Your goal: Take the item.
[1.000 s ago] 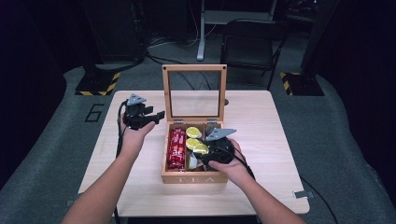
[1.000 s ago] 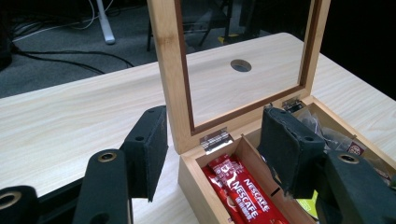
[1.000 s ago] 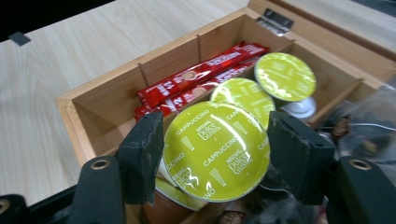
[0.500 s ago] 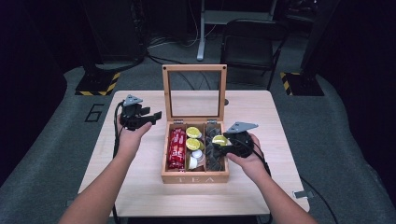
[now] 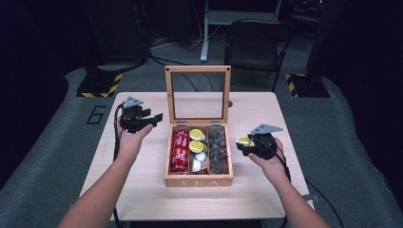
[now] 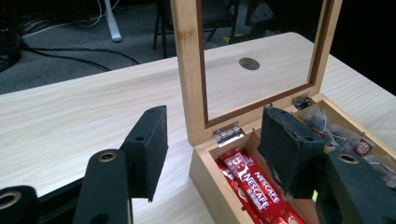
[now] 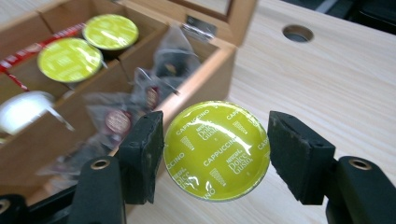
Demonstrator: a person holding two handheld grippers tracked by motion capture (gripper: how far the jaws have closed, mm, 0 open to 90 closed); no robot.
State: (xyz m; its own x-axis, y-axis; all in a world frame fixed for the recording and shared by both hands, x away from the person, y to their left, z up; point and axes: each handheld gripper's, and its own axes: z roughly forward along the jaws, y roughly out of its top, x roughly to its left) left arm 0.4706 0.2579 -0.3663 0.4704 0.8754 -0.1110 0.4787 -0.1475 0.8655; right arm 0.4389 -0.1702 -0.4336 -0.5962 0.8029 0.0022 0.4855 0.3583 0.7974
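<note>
An open wooden tea box stands mid-table with its glass lid upright. It holds red Nescafe sticks, green capsules and dark tea bags. My right gripper hovers just right of the box, shut on a yellow-green Cappuccino capsule held over bare table. In the right gripper view the box's capsules lie to the left of the gripper. My left gripper hangs left of the box near the lid hinge, open, with nothing between its jaws; the sticks lie below.
A round cable hole sits in the table behind the box. A dark chair and floor cables lie beyond the far edge. Bare wood stretches to the right of the box and on the left side.
My right gripper has moved rightward out of the box's middle compartment with the capsule, and now hangs beside the box. The left gripper has stayed put.
</note>
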